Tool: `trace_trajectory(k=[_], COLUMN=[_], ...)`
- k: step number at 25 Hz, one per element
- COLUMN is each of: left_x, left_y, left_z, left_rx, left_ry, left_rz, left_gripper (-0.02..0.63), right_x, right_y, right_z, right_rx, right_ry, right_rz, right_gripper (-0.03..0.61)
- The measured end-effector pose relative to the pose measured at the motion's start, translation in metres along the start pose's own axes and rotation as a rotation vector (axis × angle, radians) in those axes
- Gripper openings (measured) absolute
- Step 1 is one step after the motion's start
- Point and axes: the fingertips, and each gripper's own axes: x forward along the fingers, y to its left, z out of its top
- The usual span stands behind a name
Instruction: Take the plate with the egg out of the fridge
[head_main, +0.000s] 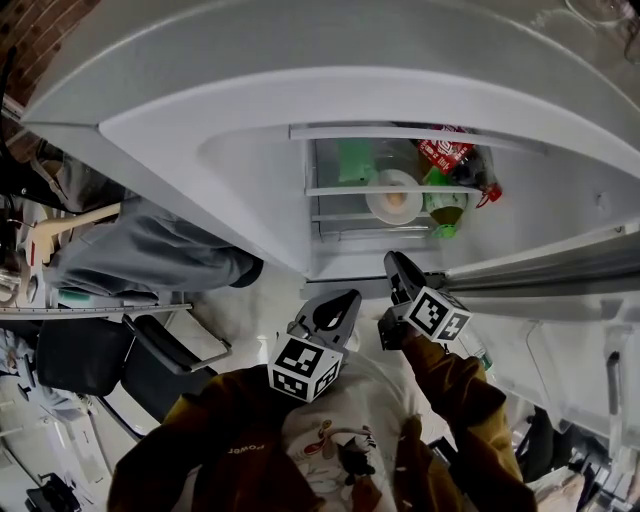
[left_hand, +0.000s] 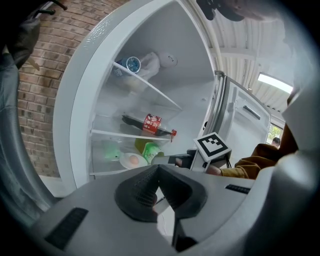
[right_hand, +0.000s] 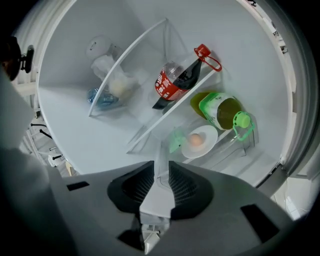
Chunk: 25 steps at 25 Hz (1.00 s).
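Observation:
A white plate (head_main: 393, 197) with a brown egg on it rests on a lower shelf of the open fridge, also in the left gripper view (left_hand: 132, 160) and the right gripper view (right_hand: 200, 141). My right gripper (head_main: 395, 262) points into the fridge just in front of its threshold, short of the plate. Its jaws (right_hand: 161, 165) stand a narrow gap apart with nothing of the fridge's contents between them. My left gripper (head_main: 345, 300) hangs further back and lower, with its jaws (left_hand: 159, 167) shut on nothing.
A dark cola bottle (right_hand: 175, 82) lies on the shelf above the plate. A green-capped bottle (right_hand: 220, 111) lies right beside the plate, and a green pack (head_main: 355, 160) sits behind it. The open fridge door (head_main: 560, 270) stands at right. A person in grey (head_main: 150, 250) and a chair (head_main: 100, 360) are at left.

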Motion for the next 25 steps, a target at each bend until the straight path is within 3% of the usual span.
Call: trace_trajectory(k=[8,25], left_x=[0.001,0.008], left_y=[-0.001,-0.007], left_z=[-0.001,-0.012], left_rx=[0.001,-0.022], left_ry=[0.002,0.046], left_rz=[0.006,0.030], left_gripper=[0.009,0.009], right_x=[0.011,0.027], right_y=[-0.016,-0.054], right_z=[-0.002,-0.009], right_rx=[0.071,0.110], right_ry=[0.009,0.024], right_rz=[-0.010,-0.037], right_gripper=[0.094,0.098])
